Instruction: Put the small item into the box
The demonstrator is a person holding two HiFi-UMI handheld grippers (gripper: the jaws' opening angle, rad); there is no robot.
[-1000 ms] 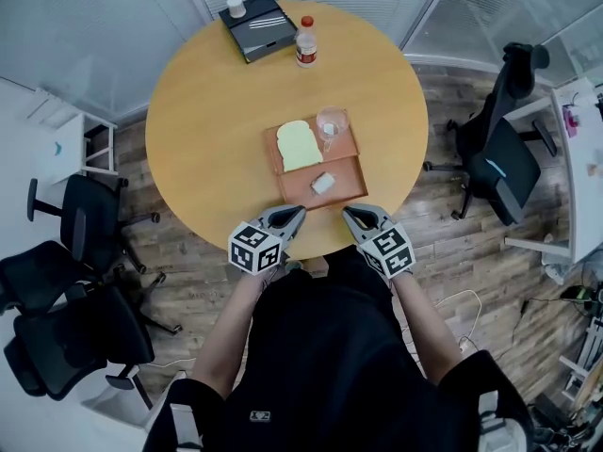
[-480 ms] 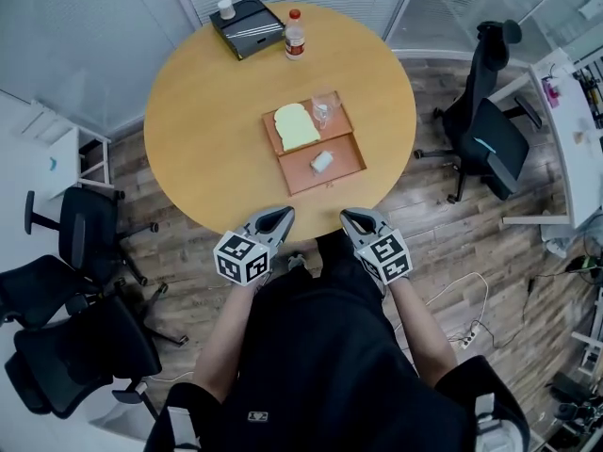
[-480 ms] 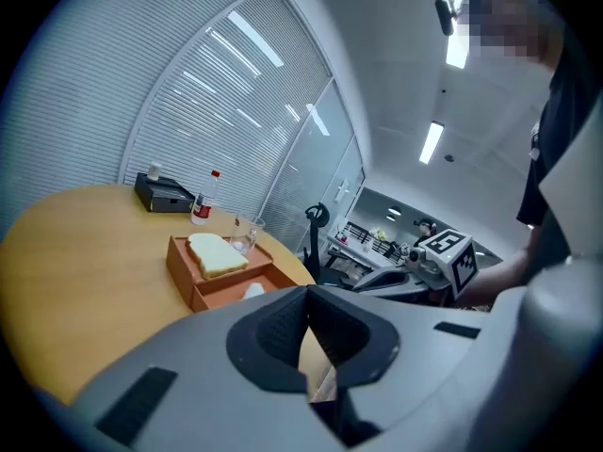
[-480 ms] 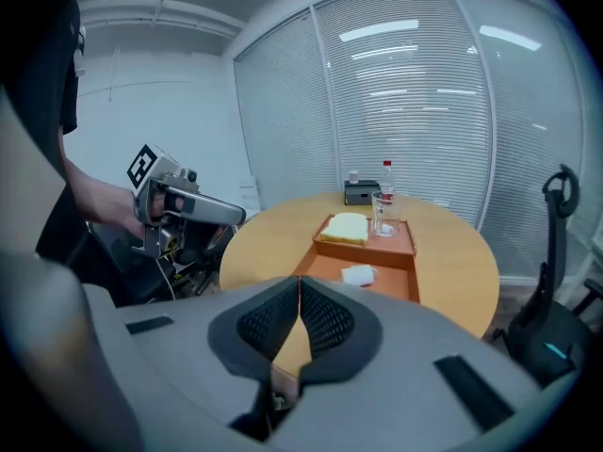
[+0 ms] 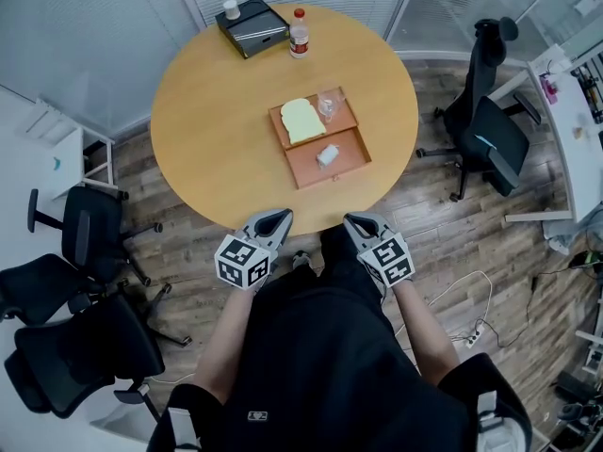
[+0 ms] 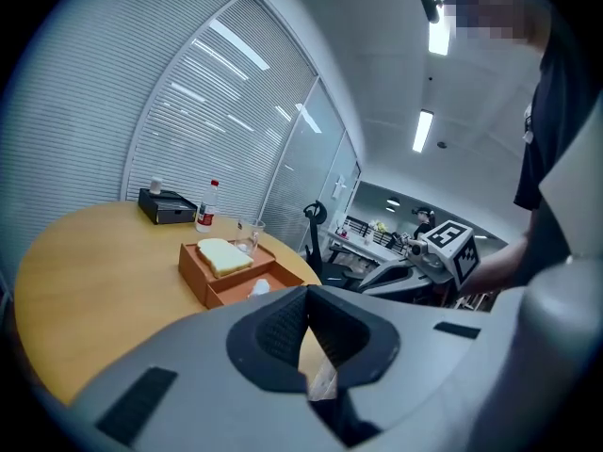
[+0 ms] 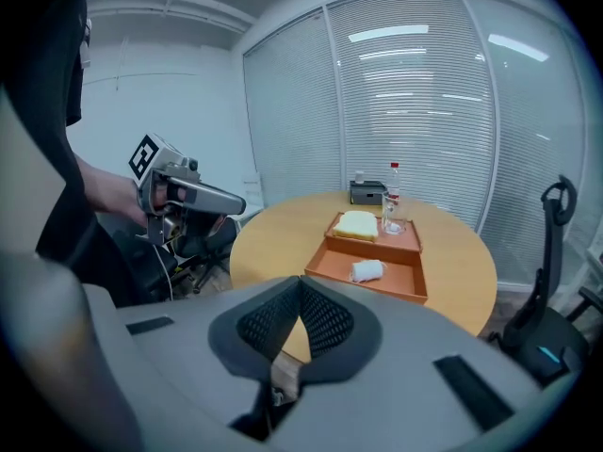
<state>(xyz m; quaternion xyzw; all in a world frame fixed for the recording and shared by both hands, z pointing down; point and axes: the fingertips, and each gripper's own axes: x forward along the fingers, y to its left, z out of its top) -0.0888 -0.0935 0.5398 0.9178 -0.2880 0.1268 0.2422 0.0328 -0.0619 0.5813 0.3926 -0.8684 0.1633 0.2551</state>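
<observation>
A small white item (image 5: 327,154) lies in the near compartment of an orange box (image 5: 350,162) on the round wooden table (image 5: 217,111). The far compartment holds a slice of bread (image 5: 301,119) and a clear glass (image 5: 330,104). My left gripper (image 5: 279,220) and right gripper (image 5: 359,222) hang side by side off the table's near edge, close to the person's body. Both are shut with nothing between the jaws. The left gripper view shows the white item (image 6: 259,287) beyond the shut left gripper (image 6: 306,295). The right gripper view shows the item (image 7: 366,270) past the shut right gripper (image 7: 300,285).
A black tray (image 5: 250,24) with cutlery, a small white cup (image 5: 231,8) and a red-capped bottle (image 5: 300,34) stand at the table's far edge. Black office chairs (image 5: 75,243) crowd the floor at the left, another chair (image 5: 495,125) is at the right. Cables (image 5: 471,323) lie on the wooden floor.
Both grippers have drawn back from the table's near edge towards the body and stay shut. The box and the white item have not moved on the table.
</observation>
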